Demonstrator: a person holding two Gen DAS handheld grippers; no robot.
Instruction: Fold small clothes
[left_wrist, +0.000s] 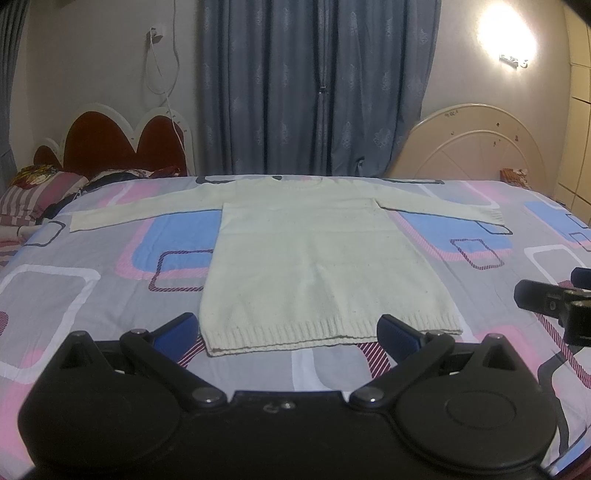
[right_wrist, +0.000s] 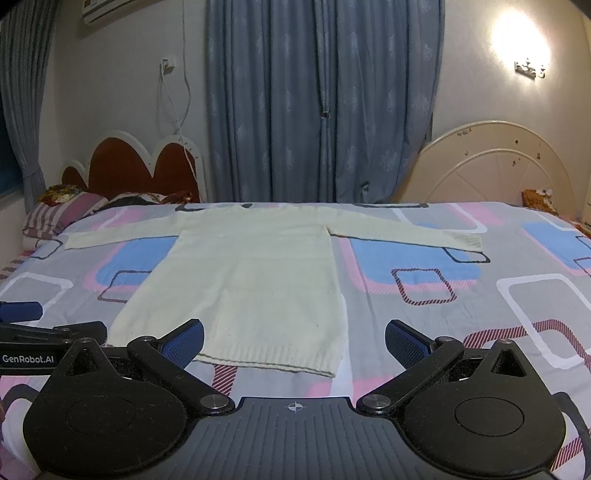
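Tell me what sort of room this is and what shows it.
Most likely a home bedroom. A cream sweater lies flat on a bed's patterned sheet, two headboards stand against the wall, and blue curtains hang behind.

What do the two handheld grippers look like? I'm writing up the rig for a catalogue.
Both match: the left gripper and right gripper have matte black linkage arms with silver pivot pins, round black housings and blue textured finger pads. The right gripper's body is grey and ribbed, with a crosshair mark. White "GenRobot.AI" lettering shows on the left gripper's side.
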